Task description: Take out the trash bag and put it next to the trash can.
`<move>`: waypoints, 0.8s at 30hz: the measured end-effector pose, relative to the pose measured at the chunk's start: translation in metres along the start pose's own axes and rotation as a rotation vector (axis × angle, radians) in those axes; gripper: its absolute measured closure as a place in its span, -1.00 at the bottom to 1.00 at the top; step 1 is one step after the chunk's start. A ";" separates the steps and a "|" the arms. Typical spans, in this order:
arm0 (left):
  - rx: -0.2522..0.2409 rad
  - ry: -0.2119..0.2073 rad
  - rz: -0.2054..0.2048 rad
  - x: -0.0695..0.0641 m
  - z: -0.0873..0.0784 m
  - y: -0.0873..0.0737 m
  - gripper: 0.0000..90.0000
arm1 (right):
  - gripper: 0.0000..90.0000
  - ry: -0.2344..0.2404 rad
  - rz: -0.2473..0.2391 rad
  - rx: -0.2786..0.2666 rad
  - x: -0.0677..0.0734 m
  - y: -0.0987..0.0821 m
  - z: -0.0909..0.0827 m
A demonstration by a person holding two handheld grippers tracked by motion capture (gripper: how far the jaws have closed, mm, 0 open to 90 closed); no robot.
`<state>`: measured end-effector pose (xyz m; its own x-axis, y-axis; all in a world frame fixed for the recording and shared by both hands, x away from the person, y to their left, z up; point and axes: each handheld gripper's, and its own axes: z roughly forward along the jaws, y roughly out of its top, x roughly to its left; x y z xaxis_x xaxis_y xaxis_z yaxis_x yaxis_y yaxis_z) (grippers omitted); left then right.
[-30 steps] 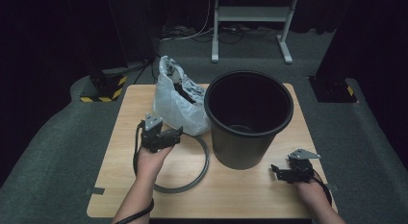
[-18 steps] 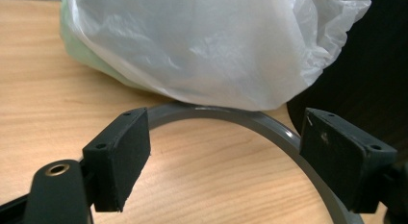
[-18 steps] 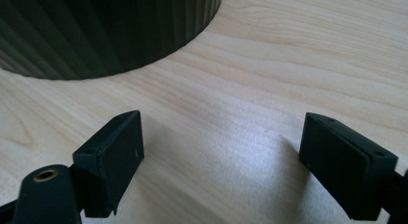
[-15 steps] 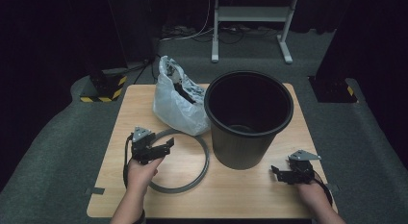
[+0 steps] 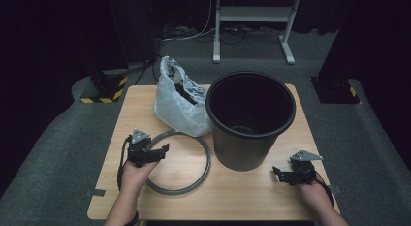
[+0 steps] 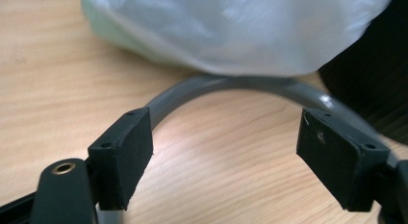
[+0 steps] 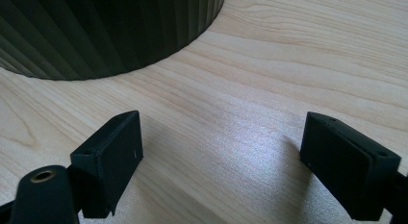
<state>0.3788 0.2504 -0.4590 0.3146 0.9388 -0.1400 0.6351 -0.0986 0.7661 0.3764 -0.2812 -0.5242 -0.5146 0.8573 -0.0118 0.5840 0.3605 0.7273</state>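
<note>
A grey plastic ring (image 5: 197, 173) lies flat on the wooden table (image 5: 242, 197), left of a tall black ribbed bin (image 5: 249, 138). A white plastic bag (image 5: 177, 107) with dark contents slumps behind the ring, against the bin. My left gripper (image 5: 162, 151) hovers low over the ring's left rim, open. In the left gripper view the ring (image 6: 231, 84) arcs beyond and under the gripper (image 6: 226, 125), whose pads do not press on it; the bag (image 6: 231, 31) lies just past it. My right gripper (image 5: 277, 171) rests open near the bin's base, over bare wood (image 7: 223, 132).
The bin's ribbed wall (image 7: 110, 31) stands close ahead of the right gripper, at upper left. The bin's dark side (image 6: 370, 89) edges the left gripper view. Grey carpet (image 5: 58, 153) surrounds the table. A metal stand (image 5: 252, 22) sits on the floor behind.
My left gripper has drawn back from the bag, leftward and toward the person, and sunk lower over the ring's left rim. The right gripper has stayed put.
</note>
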 end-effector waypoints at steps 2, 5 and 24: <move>0.017 -0.002 -0.019 0.003 0.002 -0.001 -0.55 | -0.68 0.000 0.000 0.000 0.000 0.000 0.000; 0.108 0.010 -0.044 0.012 0.008 -0.006 -0.55 | -0.68 0.000 0.000 0.000 0.000 0.000 0.000; 0.362 0.153 -0.110 0.050 0.013 -0.026 -0.45 | -0.68 -0.001 0.002 0.000 0.000 0.000 0.000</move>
<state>0.3871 0.2961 -0.4945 0.1401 0.9858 -0.0929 0.8751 -0.0794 0.4773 0.3764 -0.2811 -0.5242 -0.5124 0.8587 -0.0111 0.5854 0.3587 0.7271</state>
